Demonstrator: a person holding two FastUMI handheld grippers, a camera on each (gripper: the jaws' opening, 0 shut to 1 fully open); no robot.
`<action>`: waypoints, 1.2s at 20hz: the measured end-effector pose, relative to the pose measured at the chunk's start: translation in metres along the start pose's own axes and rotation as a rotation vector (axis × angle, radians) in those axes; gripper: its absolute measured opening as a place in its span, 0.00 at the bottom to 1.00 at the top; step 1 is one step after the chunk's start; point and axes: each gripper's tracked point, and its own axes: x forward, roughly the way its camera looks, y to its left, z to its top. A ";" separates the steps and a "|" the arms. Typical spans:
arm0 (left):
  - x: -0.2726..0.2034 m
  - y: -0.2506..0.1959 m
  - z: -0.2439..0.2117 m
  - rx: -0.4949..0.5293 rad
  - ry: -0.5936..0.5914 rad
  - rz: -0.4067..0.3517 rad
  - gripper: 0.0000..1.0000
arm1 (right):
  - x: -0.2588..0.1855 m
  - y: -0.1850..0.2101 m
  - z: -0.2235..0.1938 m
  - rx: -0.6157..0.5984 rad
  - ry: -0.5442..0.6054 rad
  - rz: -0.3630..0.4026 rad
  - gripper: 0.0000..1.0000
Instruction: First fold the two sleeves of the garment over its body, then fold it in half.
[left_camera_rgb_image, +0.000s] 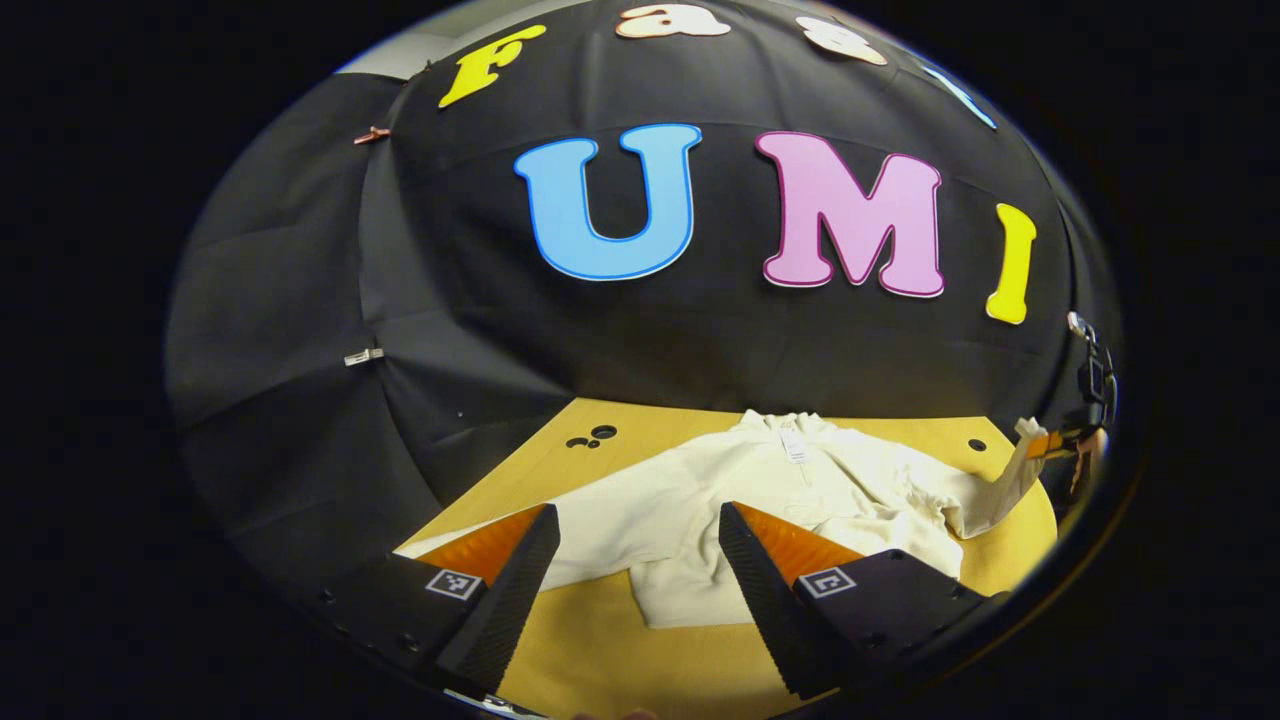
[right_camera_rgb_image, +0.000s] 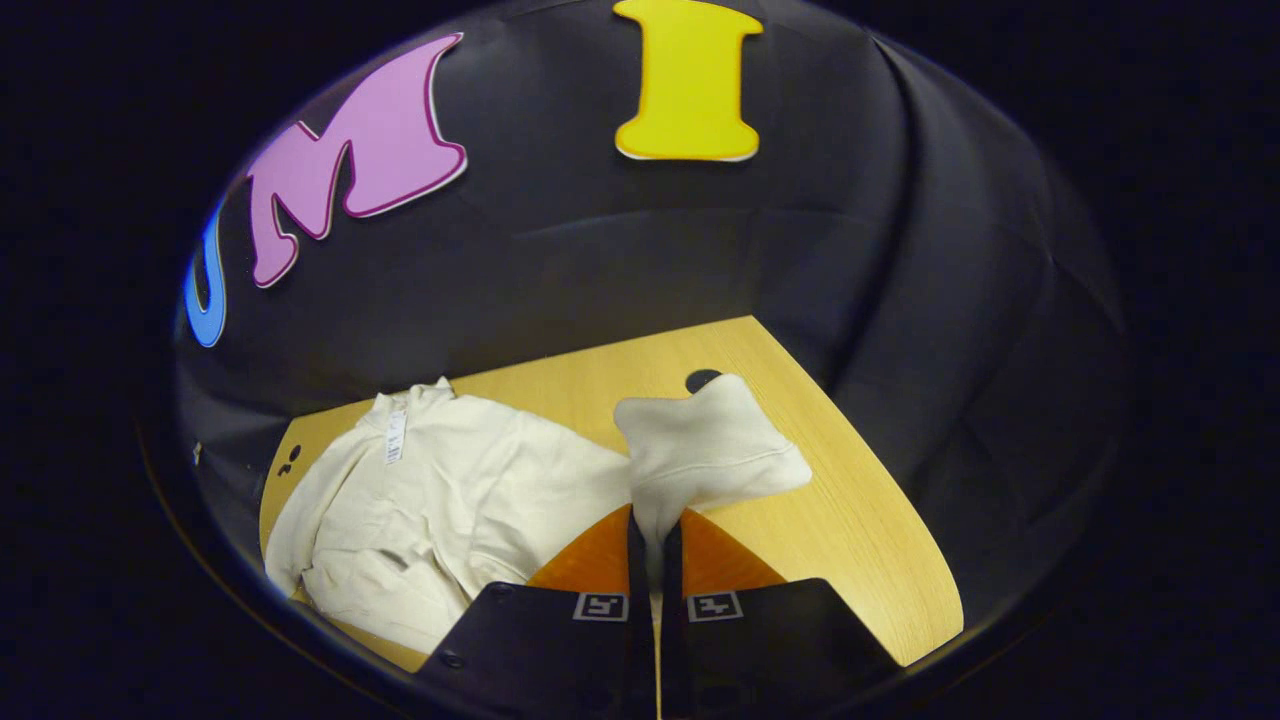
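Pinching the cuff end of one sleeve (right_camera_rgb_image: 700, 445), the right gripper (right_camera_rgb_image: 655, 545) has its two fingers pressed together on the cloth, so the sleeve stands up in front of it like a little flag. It is held this way, I think, so the sleeve can be carried over and laid on the body of the cream hoodie (right_camera_rgb_image: 440, 490). The hoodie lies flat on the wooden table (right_camera_rgb_image: 860, 530), just ahead and to the left of this gripper, with its neck and tag at the far side. The gripper sits low and points forward across the table. In the left gripper view, the left gripper (left_camera_rgb_image: 640, 560) has its fingers wide apart with nothing between them. It hangs above the near edge of the table and looks down at the hoodie, which is spread out just ahead of it. The other sleeve (left_camera_rgb_image: 600, 520) lies straight out toward its left finger, not yet folded. Far off to its right, the lifted sleeve shows in the other gripper.
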 end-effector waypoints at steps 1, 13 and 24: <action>0.000 0.006 -0.001 -0.007 0.000 0.005 0.99 | 0.000 0.013 0.013 -0.019 -0.016 0.015 0.07; 0.007 0.078 -0.013 -0.078 0.012 0.093 0.99 | 0.018 0.206 0.081 -0.191 -0.102 0.221 0.06; 0.022 0.107 -0.025 -0.091 0.022 0.136 0.99 | 0.026 0.435 0.026 -0.377 -0.062 0.493 0.06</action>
